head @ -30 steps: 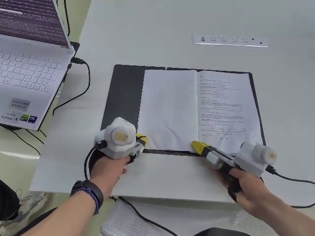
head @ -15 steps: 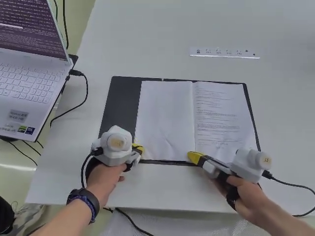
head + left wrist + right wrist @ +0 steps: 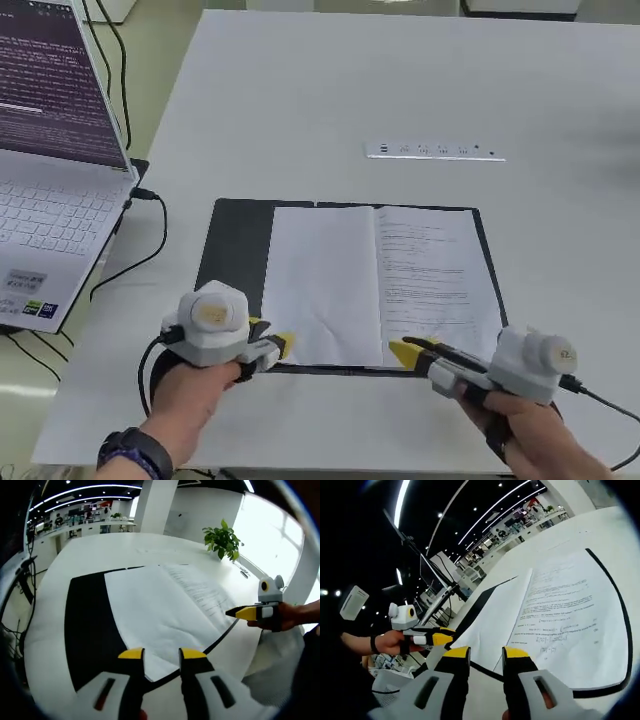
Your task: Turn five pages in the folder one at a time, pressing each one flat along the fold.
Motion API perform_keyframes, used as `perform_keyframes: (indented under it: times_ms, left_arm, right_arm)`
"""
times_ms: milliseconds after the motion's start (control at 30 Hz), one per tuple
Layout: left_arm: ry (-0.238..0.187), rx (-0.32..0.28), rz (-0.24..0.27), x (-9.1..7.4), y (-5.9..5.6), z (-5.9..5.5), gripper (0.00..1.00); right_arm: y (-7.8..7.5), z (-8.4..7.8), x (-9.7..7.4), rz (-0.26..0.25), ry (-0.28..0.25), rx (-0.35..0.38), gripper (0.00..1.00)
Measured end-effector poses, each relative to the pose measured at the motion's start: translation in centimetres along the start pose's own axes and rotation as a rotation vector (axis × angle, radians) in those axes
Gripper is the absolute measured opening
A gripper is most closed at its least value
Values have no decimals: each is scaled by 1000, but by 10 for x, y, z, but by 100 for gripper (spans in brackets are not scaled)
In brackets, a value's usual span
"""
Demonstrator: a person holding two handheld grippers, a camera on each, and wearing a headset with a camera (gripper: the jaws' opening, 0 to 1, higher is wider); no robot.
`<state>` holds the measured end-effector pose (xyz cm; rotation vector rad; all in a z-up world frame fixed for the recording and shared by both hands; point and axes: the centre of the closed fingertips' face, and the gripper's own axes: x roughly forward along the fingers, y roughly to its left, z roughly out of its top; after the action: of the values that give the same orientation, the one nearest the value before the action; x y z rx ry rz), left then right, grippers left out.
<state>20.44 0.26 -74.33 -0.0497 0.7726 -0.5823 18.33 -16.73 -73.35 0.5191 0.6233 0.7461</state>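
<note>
At the near edge of the open black paper-filled folder [image 3: 235, 250] on the white desk [image 3: 300, 100], left hand-held gripper [image 3: 280, 346] and right hand-held gripper [image 3: 402, 352] hover slightly parted, empty.

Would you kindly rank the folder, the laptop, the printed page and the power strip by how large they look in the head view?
1. folder, largest.
2. laptop, though the picture's edge cuts it off, so its rank against the folder is unsure.
3. printed page.
4. power strip, smallest.
</note>
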Motion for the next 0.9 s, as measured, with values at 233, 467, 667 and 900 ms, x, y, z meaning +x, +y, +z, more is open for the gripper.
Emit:
perform_keyframes:
  times_ms: [233, 467, 667, 900]
  left_arm:
    - [-44, 16, 10, -20, -1, 15, 31]
    - [-94, 47, 29, -38, 2, 34, 34]
    - [-130, 80, 41, -53, 4, 50, 40]
    - [-167, 124, 62, -69, 4, 66, 49]
  right_arm:
    - [-7, 24, -28, -42, -40, -60, 27]
    - [-15, 44, -52, -74, -72, -107, 27]
    - [-19, 64, -73, -113, -105, -161, 33]
    - [-22, 78, -95, -144, -140, -184, 49]
